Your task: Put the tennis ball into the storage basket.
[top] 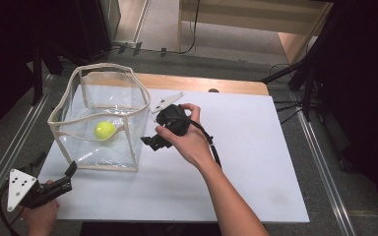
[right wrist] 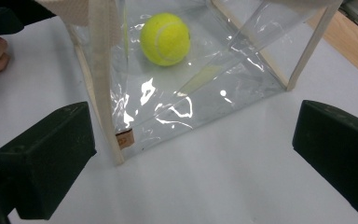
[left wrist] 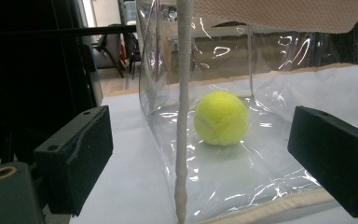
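tennis ball (top: 105,130) in clear bag (top: 65,129) — grippers apart

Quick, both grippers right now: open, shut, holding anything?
Left gripper: open, jaws wide apart, holding nothing, aimed at a corner of the clear bag.
Right gripper: open, empty, beside the bag; the tennis ball lies inside.

A: What does the work surface consist of?
B: A white board (top: 256,162) over a wooden table (top: 202,82); the wood shows as a strip along the far edge, centre frame.

A: And the floor?
B: Grey floor (top: 334,196) around the table, with metal rails (top: 10,147) at lower left and lower right. A paler strip (top: 162,24) lies at top centre, crossed by a black cable (top: 195,29).

A: Other furniture?
B: A light wooden unit (top: 256,19) at upper right. Black stands (top: 300,69) sit right of centre. Both upper corners are dark.
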